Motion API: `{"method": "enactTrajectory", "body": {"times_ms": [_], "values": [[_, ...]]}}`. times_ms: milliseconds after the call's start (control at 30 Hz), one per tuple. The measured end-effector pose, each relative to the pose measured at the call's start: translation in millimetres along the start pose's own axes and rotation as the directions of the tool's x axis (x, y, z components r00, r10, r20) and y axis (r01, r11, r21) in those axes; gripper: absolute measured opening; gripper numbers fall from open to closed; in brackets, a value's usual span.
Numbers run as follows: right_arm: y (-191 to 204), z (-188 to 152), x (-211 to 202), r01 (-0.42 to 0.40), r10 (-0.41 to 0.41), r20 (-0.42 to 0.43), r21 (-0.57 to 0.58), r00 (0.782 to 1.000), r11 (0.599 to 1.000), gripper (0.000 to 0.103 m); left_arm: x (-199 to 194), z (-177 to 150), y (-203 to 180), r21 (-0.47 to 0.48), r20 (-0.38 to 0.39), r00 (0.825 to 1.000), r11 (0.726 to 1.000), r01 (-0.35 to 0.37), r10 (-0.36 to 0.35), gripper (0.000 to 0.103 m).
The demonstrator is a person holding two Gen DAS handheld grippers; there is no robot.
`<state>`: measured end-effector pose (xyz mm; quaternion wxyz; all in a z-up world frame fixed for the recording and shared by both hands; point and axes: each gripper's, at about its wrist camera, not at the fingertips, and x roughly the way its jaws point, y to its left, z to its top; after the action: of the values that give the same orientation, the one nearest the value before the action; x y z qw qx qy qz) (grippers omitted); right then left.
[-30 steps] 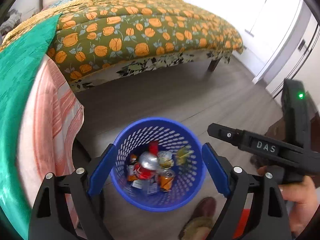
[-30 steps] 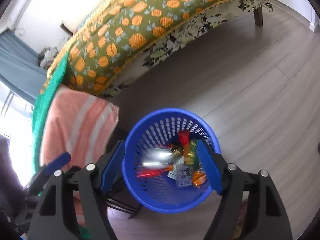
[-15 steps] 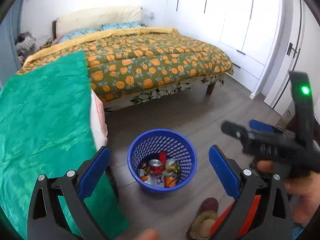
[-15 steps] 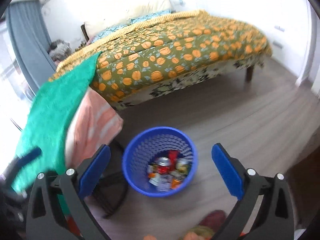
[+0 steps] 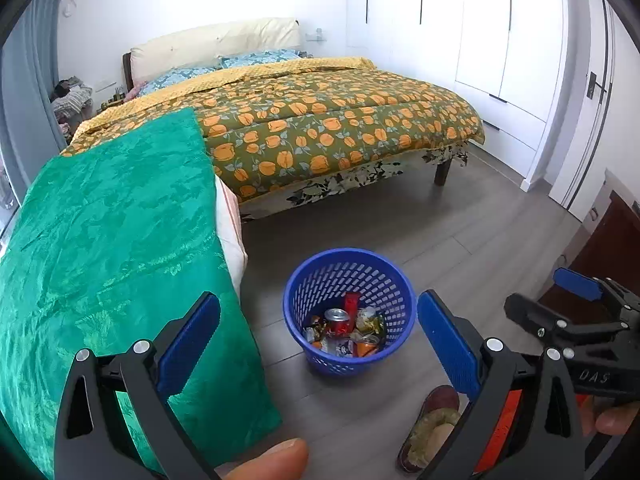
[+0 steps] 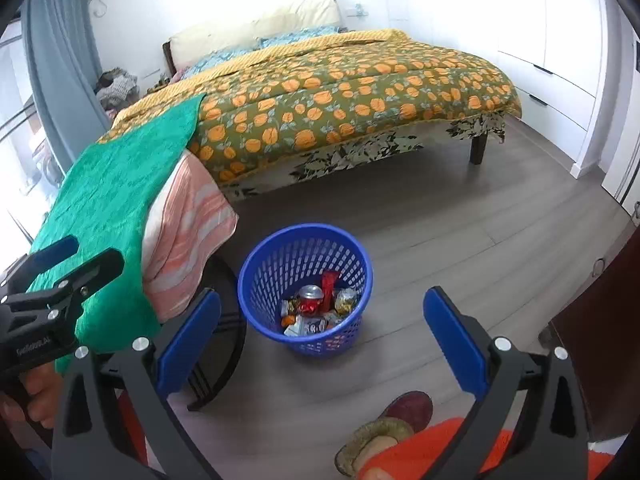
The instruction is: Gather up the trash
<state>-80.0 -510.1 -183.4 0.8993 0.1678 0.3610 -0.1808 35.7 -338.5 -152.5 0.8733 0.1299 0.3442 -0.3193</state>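
Observation:
A blue mesh basket (image 5: pixel 340 364) (image 6: pixel 320 346) stands on the grey wood floor. Inside lie a red drink can (image 5: pixel 336 318) (image 6: pixel 311 296), a red packet and several crumpled wrappers. My left gripper (image 5: pixel 318 300) hangs above and short of the basket, open, with nothing between its blue pads. My right gripper (image 6: pixel 322 295) is likewise open and empty, well above the basket. Each one shows in the other's view: the right gripper (image 5: pixel 576 320) at the right edge, the left gripper (image 6: pixel 60 272) at the left edge.
A green cloth (image 5: pixel 112 248) over a striped pink cloth (image 6: pixel 188 224) covers a surface left of the basket. Behind is a bed with an orange-flowered quilt (image 5: pixel 320 128). A slipper (image 5: pixel 432 428) lies near the basket; white wardrobes (image 5: pixel 500 40) line the right wall.
Both grippers have risen and drawn back from the basket, which now looks smaller and lower. Their jaws have spread wider. More of the bed and room has come into view.

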Motion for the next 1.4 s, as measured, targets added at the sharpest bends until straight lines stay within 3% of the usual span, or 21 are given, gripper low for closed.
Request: {"method": "enactTrajectory", "body": {"times_ms": [267,433,1400], "values": [[3.4,-5.3,4.3,0.002,-0.004,-0.052,-0.023,0.999,1.0,0.099,15.9,-6.1,-5.3,0.012,-0.076,0.995,0.998,-0.069,0.07,0.098],[2.7,-11.2,8.0,0.005,-0.008,-0.093,-0.033,0.996,0.999,0.099,22.9,-8.8,-8.3,0.022,-0.139,0.987,0.997,-0.072,0.074,0.098],[8.5,-17.4,13.3,-0.023,0.014,-0.147,-0.059,0.989,0.998,0.098,34.2,-14.4,-8.3,0.033,-0.201,0.976,0.997,-0.071,0.077,0.098]]}}
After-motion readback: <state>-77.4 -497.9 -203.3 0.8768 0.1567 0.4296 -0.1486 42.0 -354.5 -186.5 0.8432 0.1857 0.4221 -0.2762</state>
